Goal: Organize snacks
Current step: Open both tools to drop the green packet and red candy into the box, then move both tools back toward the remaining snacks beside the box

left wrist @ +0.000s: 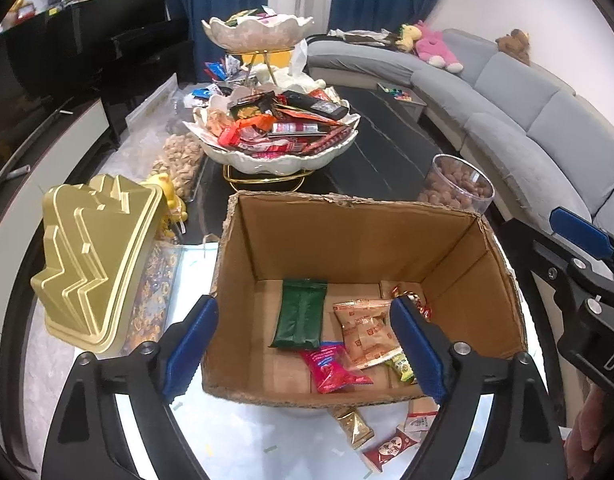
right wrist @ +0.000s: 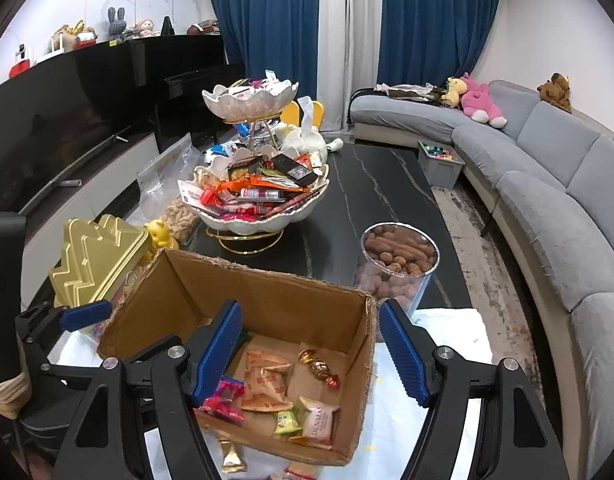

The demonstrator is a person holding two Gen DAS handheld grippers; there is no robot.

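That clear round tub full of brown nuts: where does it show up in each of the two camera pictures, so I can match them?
Left wrist view: the tub of nuts stands upper right, just behind the cardboard box's far right corner.
Right wrist view: the tub sits right of centre, beyond the box's far right corner.
Shared landmark: the white tiered snack bowl, up and left of the tub.

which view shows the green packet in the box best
The left wrist view. There the dark green packet lies in full sight on the floor of the cardboard box, beside the orange packets. In the right wrist view it is almost wholly hidden behind a blue pad of the right tongs; only a dark sliver shows.
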